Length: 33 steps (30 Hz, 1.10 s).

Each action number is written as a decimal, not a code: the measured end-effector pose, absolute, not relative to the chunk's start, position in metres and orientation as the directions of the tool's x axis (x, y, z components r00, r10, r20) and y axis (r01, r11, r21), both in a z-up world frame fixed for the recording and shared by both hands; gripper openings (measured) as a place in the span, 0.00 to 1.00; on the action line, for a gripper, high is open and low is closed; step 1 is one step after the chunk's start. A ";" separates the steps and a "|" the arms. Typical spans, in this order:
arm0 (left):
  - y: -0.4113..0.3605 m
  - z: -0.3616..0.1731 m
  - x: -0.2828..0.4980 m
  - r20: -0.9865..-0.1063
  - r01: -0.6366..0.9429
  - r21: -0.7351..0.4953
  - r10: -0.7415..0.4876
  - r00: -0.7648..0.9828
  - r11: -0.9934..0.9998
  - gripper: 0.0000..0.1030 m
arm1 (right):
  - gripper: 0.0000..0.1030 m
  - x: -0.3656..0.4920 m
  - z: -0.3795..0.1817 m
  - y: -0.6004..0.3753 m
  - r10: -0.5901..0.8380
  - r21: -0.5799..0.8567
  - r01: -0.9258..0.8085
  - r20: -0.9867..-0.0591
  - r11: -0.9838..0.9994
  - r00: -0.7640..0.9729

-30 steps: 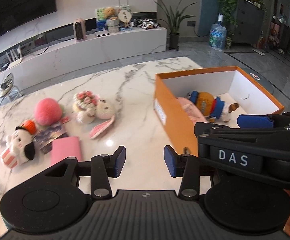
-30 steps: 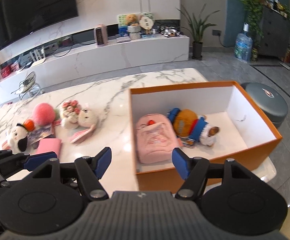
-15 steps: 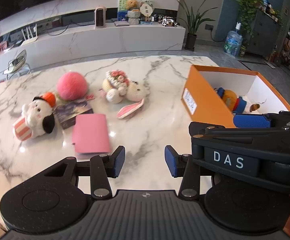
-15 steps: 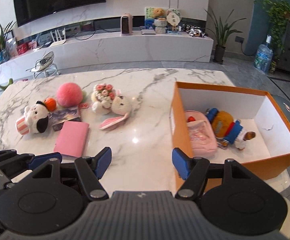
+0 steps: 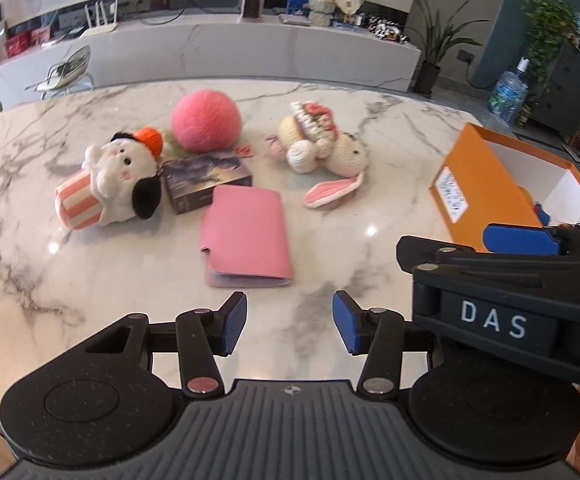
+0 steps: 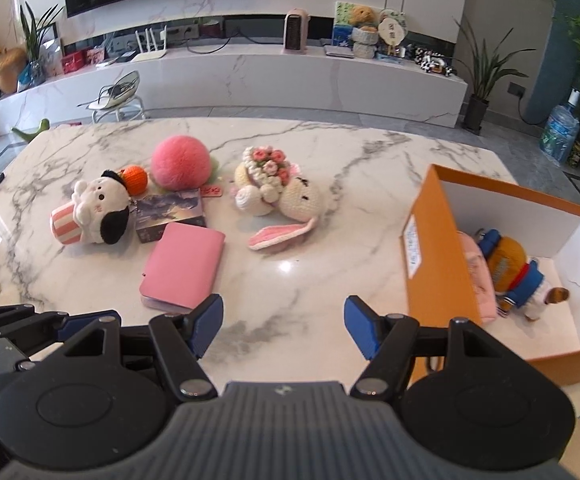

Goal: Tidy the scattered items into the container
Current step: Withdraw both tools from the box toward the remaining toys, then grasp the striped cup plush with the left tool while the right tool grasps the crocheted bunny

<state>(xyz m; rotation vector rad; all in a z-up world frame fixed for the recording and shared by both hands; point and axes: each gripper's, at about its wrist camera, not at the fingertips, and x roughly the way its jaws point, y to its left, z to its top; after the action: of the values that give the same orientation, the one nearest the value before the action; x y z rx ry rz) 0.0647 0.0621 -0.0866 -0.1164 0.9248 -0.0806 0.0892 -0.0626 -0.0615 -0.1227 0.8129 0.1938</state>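
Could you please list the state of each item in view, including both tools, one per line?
Left tool: empty, jaws opening.
Right tool: open, empty.
Orange box: open-topped, holding two soft items.
Pink wallet: closed, flat on the table.
Dog plush: lying on the table.
Pink ball: resting on the table.
Crochet rabbit: lying on its side.
Card box: closed.

Glossy veined marble table; fuzzy pink ball, crocheted rabbit (yarn), matt orange cardboard box.
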 end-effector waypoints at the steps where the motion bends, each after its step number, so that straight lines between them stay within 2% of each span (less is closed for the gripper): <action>1: 0.064 -0.089 0.067 -0.794 0.012 -0.134 -0.115 0.597 0.991 0.54 | 0.67 0.092 -0.063 -0.061 0.126 -0.035 -0.222 -0.734 0.974 0.667; 7: 0.080 -0.094 0.088 -0.803 -0.022 -0.111 -0.077 0.592 0.994 0.54 | 0.68 0.114 -0.071 -0.053 0.131 -0.036 -0.237 -0.749 0.971 0.650; 17: 0.112 -0.091 0.132 -0.787 -0.025 0.072 0.072 0.613 0.997 0.55 | 0.68 0.168 -0.076 -0.037 0.168 -0.020 -0.275 -0.748 0.961 0.642; 20: 0.122 -0.094 0.144 -0.769 -0.023 0.145 0.128 0.626 0.989 0.64 | 0.69 0.185 -0.080 -0.032 0.164 -0.046 -0.294 -0.743 0.955 0.649; 25: 0.138 -0.105 0.161 -0.735 -0.027 0.257 0.214 0.643 0.966 0.72 | 0.76 0.214 -0.093 -0.026 0.131 -0.110 -0.314 -0.746 0.943 0.653; 28: 0.141 -0.116 0.170 -0.702 -0.022 0.376 0.301 0.645 0.926 0.73 | 0.80 0.230 -0.104 -0.023 0.111 -0.139 -0.319 -0.749 0.937 0.653; 29: 0.141 -0.120 0.172 -0.692 -0.010 0.410 0.318 0.648 0.912 0.78 | 0.81 0.234 -0.108 -0.022 0.106 -0.151 -0.327 -0.753 0.933 0.650; 30: 0.142 -0.122 0.173 -0.680 0.004 0.427 0.318 0.661 0.904 0.85 | 0.81 0.239 -0.112 -0.020 0.100 -0.165 -0.335 -0.756 0.928 0.647; 33: 0.141 -0.126 0.178 -0.679 0.040 0.434 0.297 0.671 0.900 0.88 | 0.81 0.250 -0.123 -0.014 0.087 -0.198 -0.357 -0.760 0.913 0.644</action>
<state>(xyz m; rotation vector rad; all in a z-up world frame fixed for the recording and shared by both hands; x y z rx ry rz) 0.1782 0.1414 -0.1257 0.4389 0.8283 0.1502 0.2500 -0.0140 -0.1227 -0.3477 0.8372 0.2590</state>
